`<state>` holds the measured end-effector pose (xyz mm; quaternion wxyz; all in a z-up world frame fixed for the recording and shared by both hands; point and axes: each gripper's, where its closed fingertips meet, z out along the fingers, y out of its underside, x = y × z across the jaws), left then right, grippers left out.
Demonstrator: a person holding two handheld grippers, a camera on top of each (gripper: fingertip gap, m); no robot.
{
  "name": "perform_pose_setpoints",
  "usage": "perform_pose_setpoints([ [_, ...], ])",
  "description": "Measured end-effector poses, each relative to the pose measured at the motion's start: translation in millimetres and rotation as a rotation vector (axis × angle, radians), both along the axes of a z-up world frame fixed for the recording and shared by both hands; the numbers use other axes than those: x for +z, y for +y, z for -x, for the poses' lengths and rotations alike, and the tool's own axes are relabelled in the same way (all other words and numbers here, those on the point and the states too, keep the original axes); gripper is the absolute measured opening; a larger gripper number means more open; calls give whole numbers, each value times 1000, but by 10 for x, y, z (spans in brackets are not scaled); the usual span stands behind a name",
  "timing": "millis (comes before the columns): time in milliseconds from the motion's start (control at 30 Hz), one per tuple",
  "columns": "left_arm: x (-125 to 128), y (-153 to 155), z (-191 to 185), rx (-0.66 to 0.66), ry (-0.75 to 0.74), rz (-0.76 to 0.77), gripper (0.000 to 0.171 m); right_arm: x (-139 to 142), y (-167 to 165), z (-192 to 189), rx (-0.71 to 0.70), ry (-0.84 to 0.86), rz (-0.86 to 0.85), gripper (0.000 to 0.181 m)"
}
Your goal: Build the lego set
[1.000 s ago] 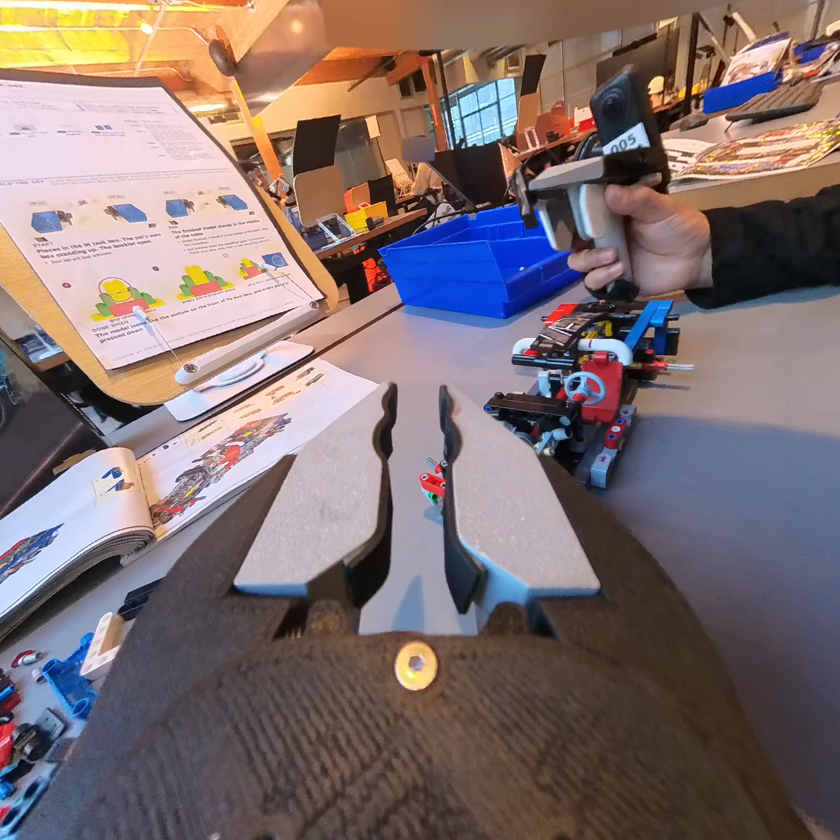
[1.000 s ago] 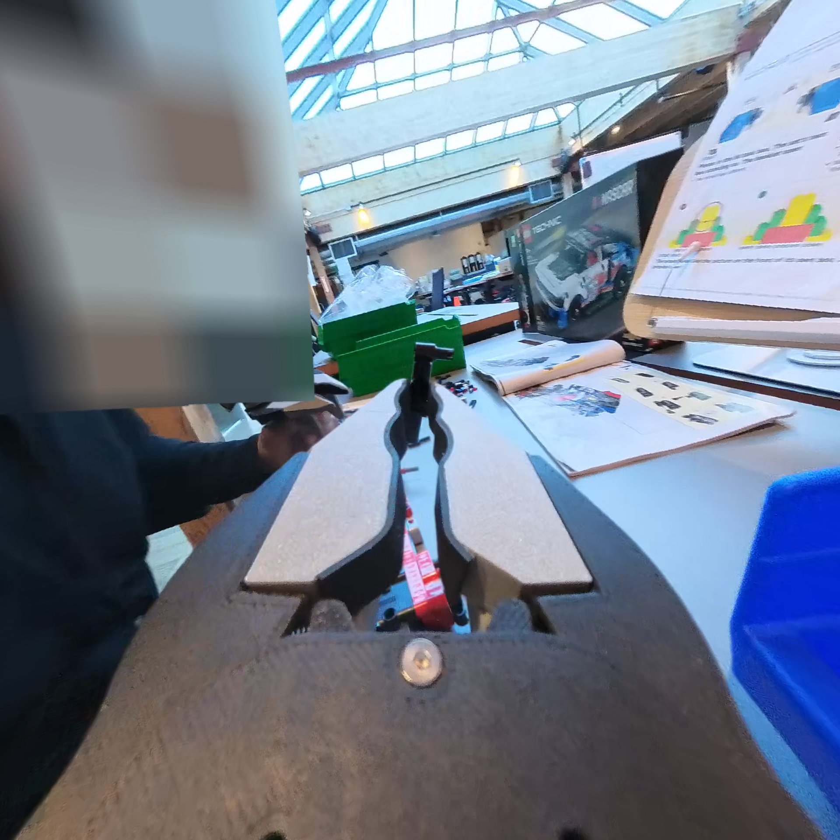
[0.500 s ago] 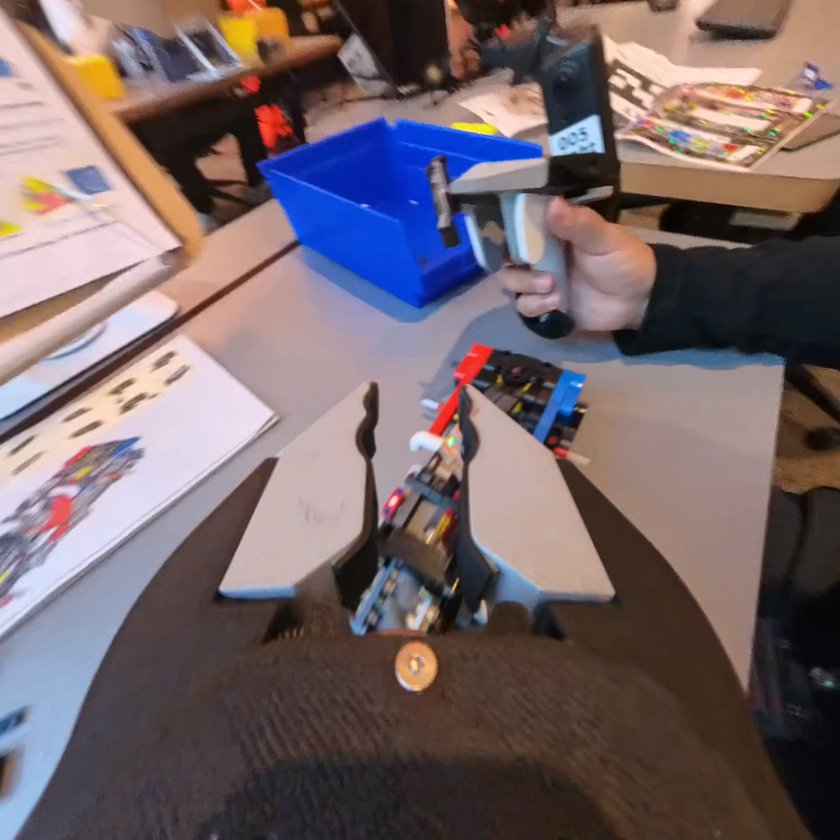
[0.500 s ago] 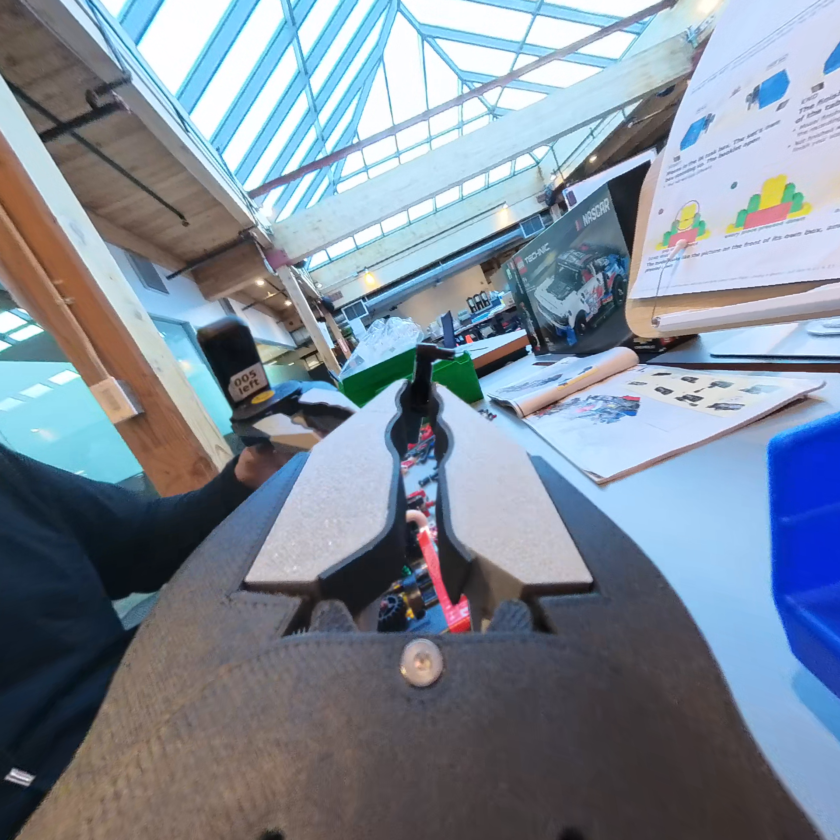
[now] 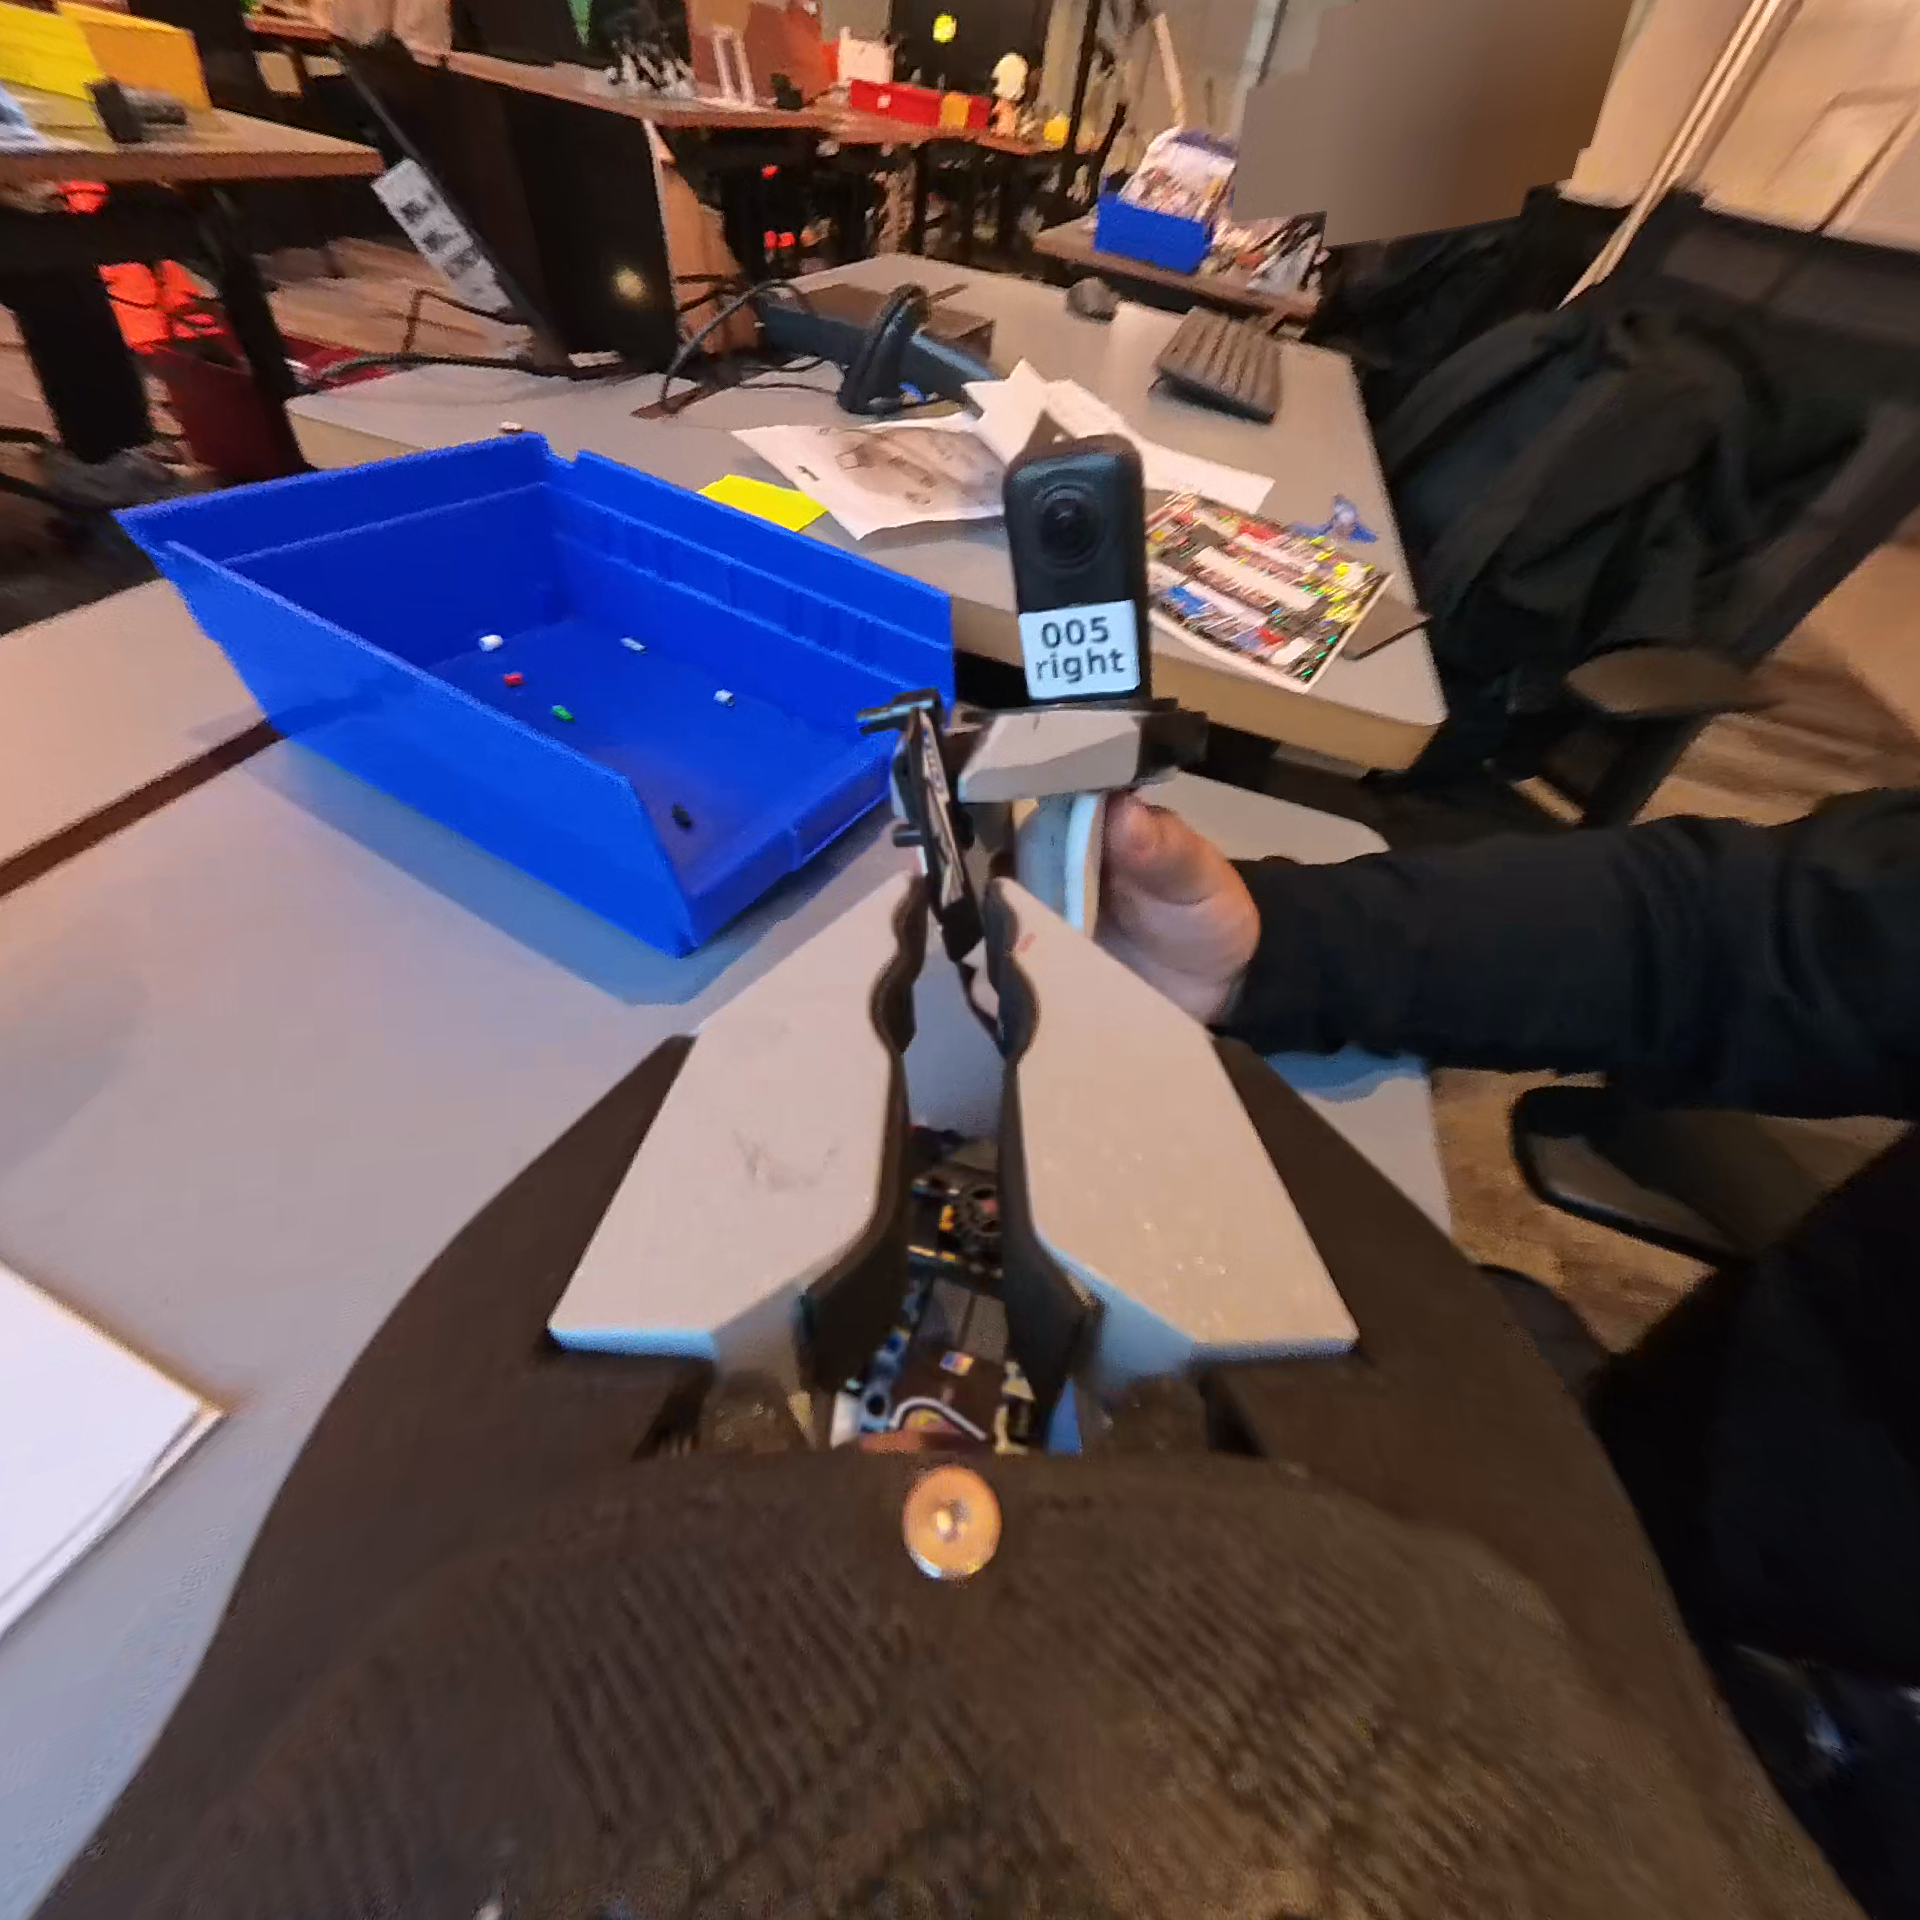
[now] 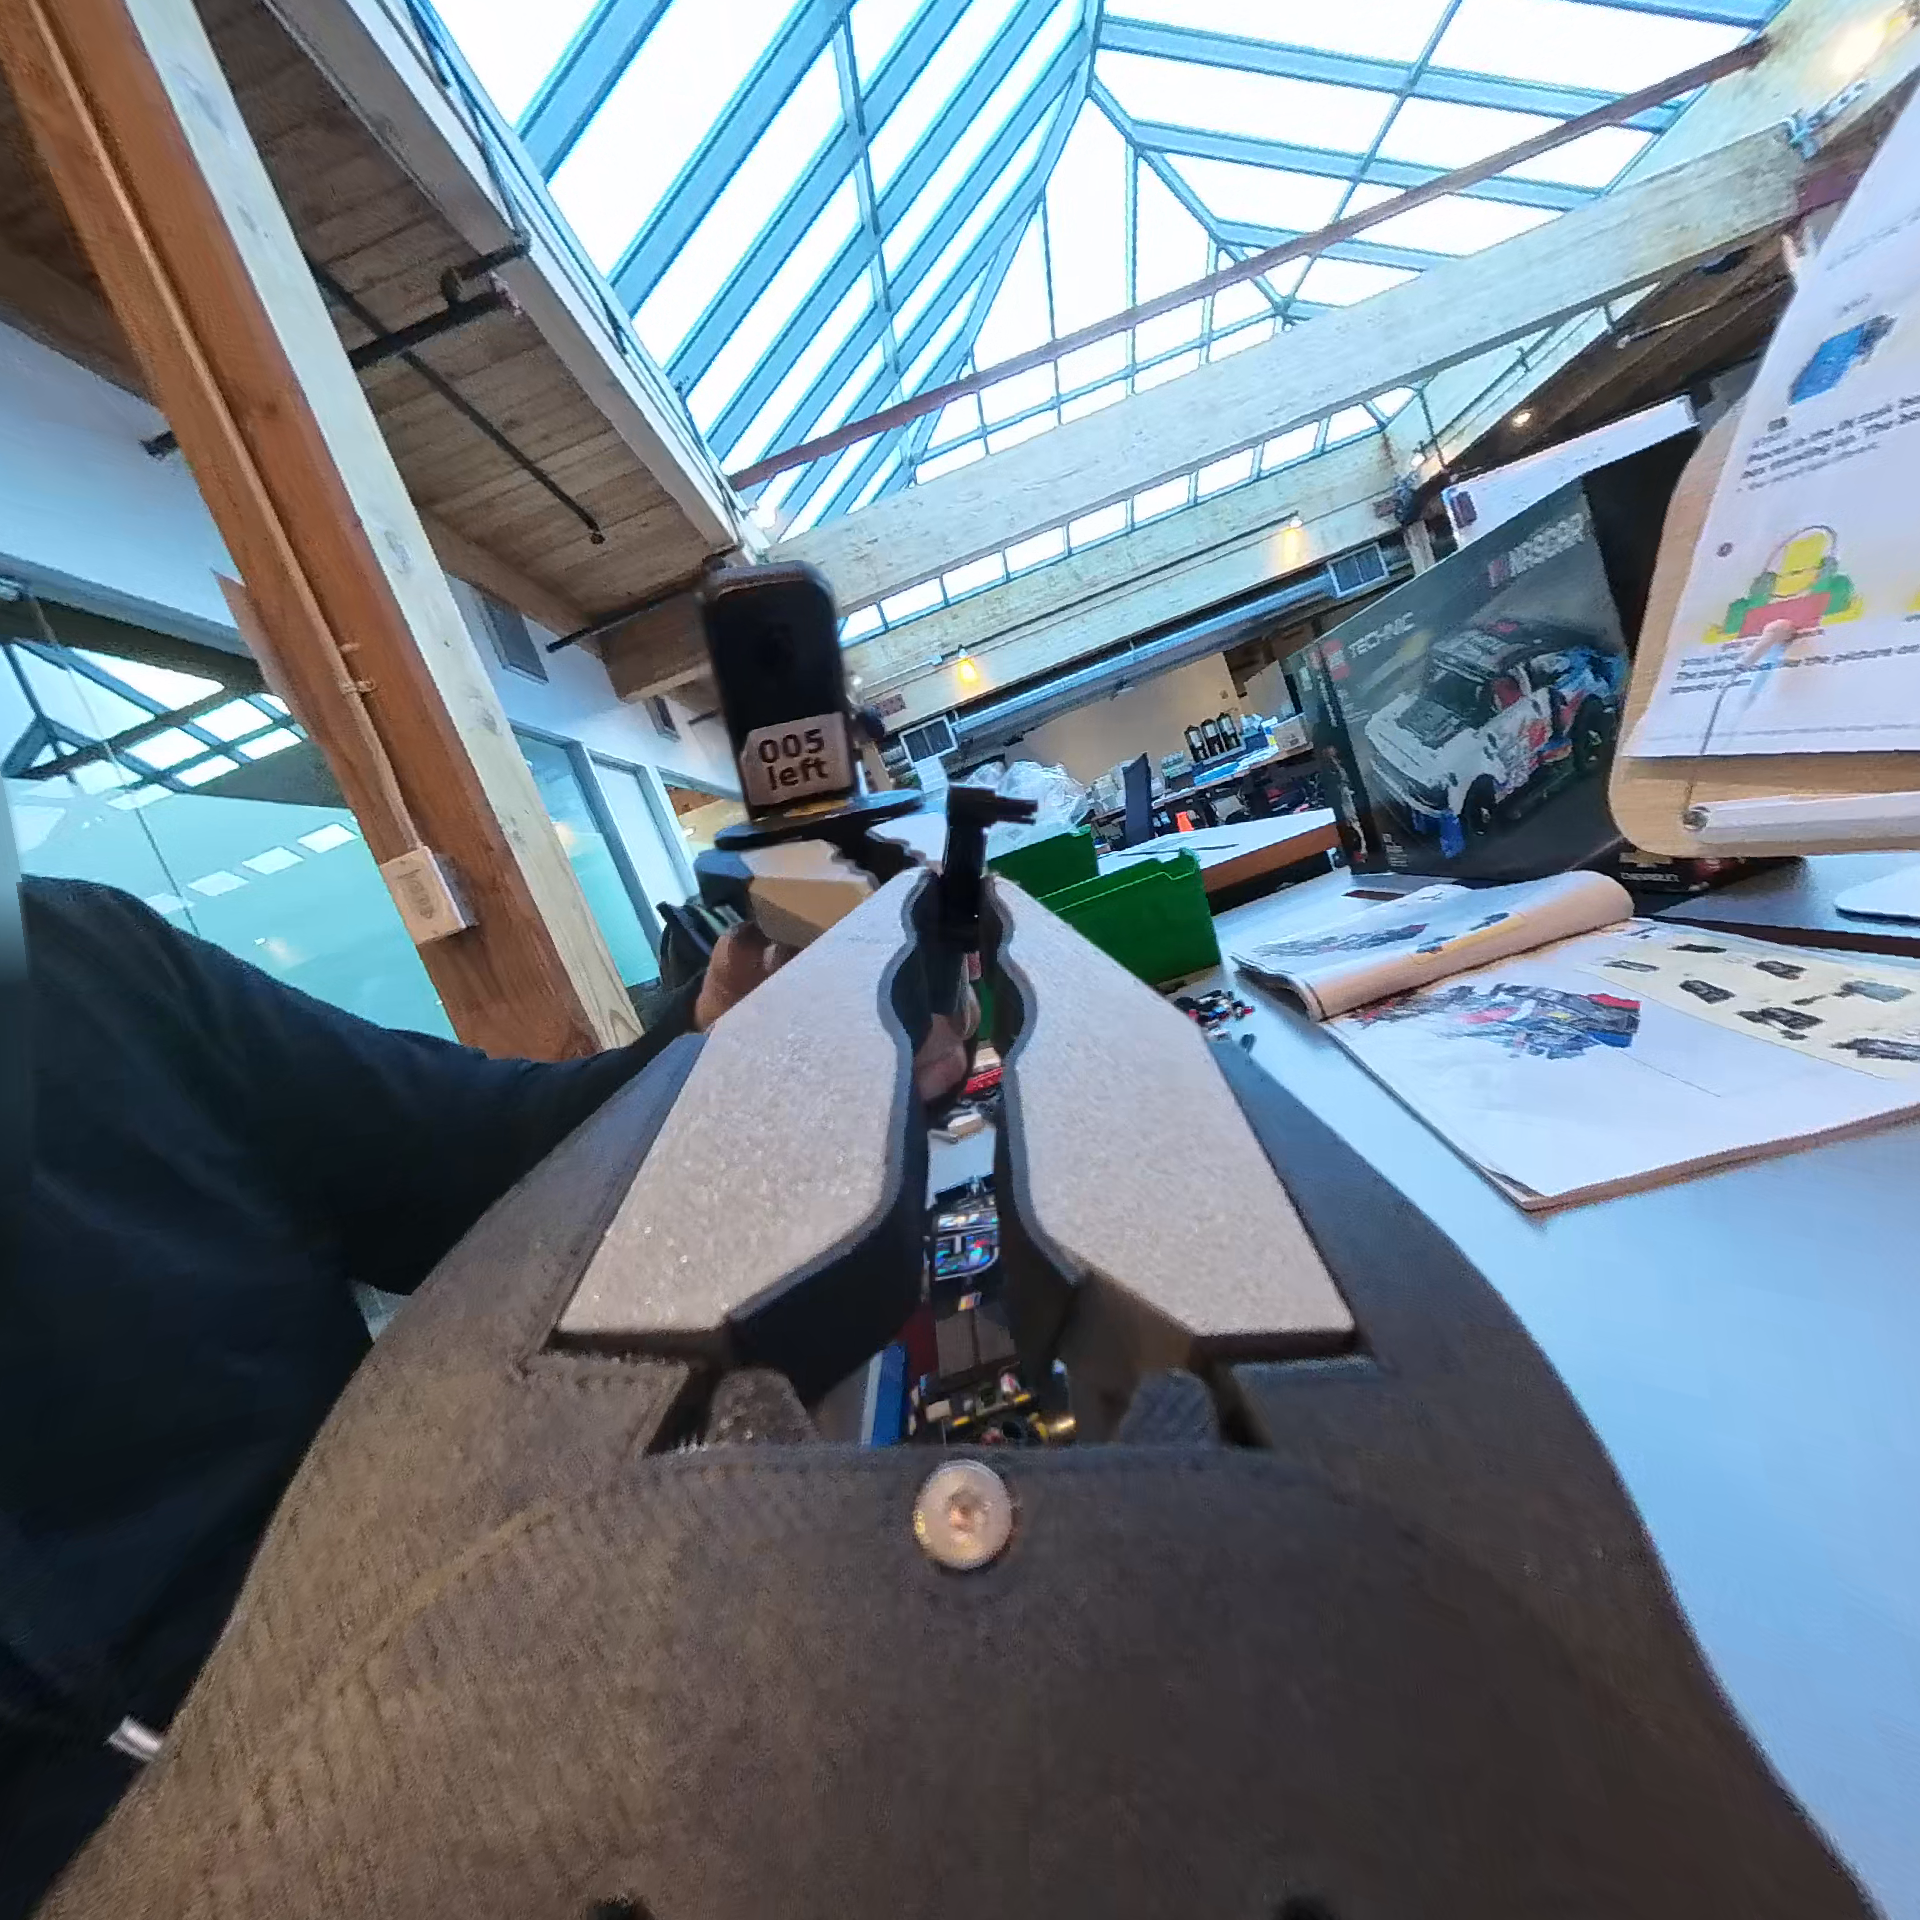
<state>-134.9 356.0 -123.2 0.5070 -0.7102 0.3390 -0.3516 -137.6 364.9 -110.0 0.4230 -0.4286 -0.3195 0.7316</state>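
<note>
A long thin black lego piece (image 5: 932, 821) stands upright between my two grippers. My right gripper (image 6: 958, 914) is shut on it, and the piece's top sticks up above the fingertips (image 6: 982, 810). In the left wrist view the right gripper (image 5: 1049, 748) is held by a hand just ahead. My left gripper (image 5: 953, 940) has its jaws narrowed around the piece's lower end. It also shows in the right wrist view (image 6: 821, 883), close to the left of the piece. The partly built lego car (image 5: 940, 1205) lies on the table under both grippers, mostly hidden, and shows through the right gripper's gap (image 6: 961, 1247).
A blue bin (image 5: 312, 644) with several tiny pieces sits ahead on the left. An open instruction booklet (image 6: 1558, 1039), the set's box (image 6: 1475, 707), green bins (image 6: 1132, 914) and a board with a sheet (image 6: 1787, 582) are beyond. A desk with a keyboard (image 5: 1216, 364) stands behind.
My left gripper has swung right, over the lego car, up to the right gripper, and its jaws have narrowed around the black piece. My right gripper has kept hold of the piece and tilted upward.
</note>
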Motion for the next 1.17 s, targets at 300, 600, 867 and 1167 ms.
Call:
perform_pose_setpoints([
  [300, 0, -117, 95, -83, -70, 73, 0, -27, -136, 53, 32, -32, -65, 2],
  [600, -158, -277, 162, -109, 176, 42, 0, -171, -295, 132, 132, -136, -109, 4],
  [867, -626, -779, 33, -153, 480, 107, 0, -637, -450, -235, 96, -538, -137, 9],
  [1167, -1574, -1112, 355, -14, 1134, -70, 0, -1355, -592, -583, -118, -1058, 54, 27],
])
